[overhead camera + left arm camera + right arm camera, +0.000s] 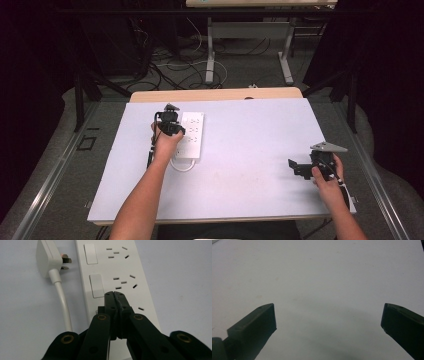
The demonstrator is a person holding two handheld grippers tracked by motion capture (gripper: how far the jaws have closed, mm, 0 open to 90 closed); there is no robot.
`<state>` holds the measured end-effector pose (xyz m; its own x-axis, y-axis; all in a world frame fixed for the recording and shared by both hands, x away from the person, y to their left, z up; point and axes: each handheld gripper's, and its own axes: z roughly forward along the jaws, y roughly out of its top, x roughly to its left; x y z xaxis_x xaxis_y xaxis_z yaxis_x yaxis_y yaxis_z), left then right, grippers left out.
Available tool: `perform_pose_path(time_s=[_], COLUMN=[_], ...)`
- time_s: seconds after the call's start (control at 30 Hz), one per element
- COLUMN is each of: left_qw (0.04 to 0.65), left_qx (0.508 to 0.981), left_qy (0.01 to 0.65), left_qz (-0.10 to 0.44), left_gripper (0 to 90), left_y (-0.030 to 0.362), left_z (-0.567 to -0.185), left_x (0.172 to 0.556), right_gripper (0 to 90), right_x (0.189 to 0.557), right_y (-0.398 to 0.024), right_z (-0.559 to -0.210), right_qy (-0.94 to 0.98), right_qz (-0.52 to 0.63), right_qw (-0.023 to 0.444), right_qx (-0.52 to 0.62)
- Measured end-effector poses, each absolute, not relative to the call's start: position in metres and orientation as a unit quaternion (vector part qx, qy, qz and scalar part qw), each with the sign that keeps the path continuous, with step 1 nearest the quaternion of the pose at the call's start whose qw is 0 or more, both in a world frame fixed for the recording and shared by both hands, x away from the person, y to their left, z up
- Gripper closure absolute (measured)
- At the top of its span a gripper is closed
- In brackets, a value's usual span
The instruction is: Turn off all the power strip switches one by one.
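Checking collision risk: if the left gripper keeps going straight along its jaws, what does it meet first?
Likely the power strip. The left gripper, jaws shut, points at the strip's face just beside the second rocker switch. How far above the strip it is cannot be told.

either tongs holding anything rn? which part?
Nothing held. Left tongs are shut empty over the power strip, tips by a switch. Right tongs are open over bare table.
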<state>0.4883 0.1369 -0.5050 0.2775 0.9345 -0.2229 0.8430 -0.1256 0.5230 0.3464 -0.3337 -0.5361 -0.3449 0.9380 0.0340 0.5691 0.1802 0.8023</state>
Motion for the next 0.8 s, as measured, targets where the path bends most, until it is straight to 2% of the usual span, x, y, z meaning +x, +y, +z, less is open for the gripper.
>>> perform_pose_path(time_s=[0.8], left_qw=[0.267], left_qx=[0.749], left_qy=[0.601], left_qz=[0.079], left_gripper=[90.0], left_y=[0.1369], left_z=[-0.5143], left_x=[0.4921], right_gripper=[0.0], right_x=[0.3463], right_y=[-0.3322], right_z=[-0.5368], right_qy=[0.730], right_qz=[0.376], right_qw=[0.242], right_qx=[0.517])
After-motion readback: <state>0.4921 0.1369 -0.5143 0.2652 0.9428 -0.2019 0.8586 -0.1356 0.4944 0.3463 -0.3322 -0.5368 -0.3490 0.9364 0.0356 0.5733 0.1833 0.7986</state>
